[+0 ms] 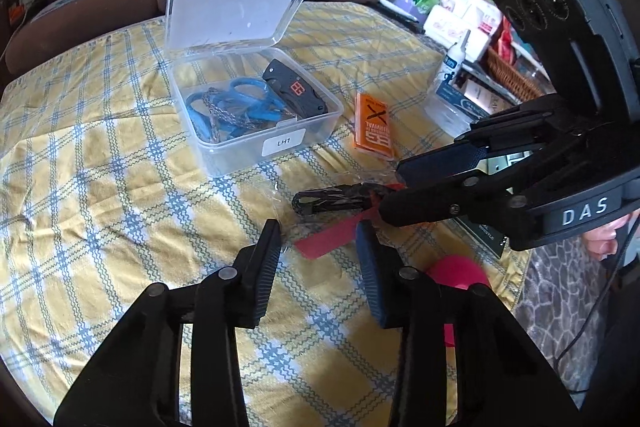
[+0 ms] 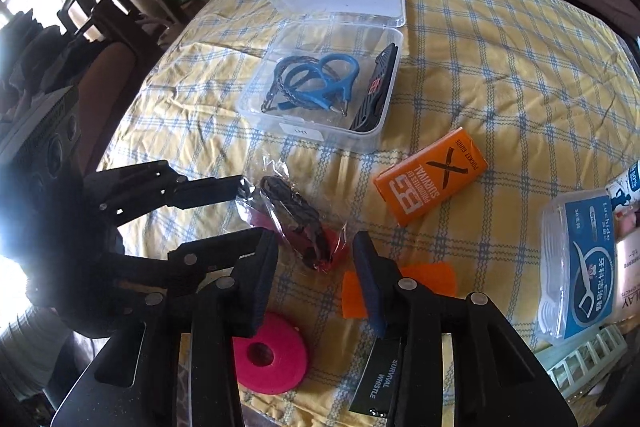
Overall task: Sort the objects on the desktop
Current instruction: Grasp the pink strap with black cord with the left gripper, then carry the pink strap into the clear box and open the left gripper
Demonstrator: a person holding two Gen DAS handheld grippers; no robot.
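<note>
Nearest the cameras, on the checked table [image 1: 100,167], we find both tools at one clear packet [image 1: 332,201] of black cord. The left tool [image 1: 318,233] is narrowed onto its film edge and the right tool [image 2: 314,239] onto its red end; each appears to pinch the wrap. We judge this a two-handed pickup. The next move calls for a level lift to the open box [image 1: 240,155] beyond, which holds a knife [image 1: 296,87], without the film slipping.
</note>
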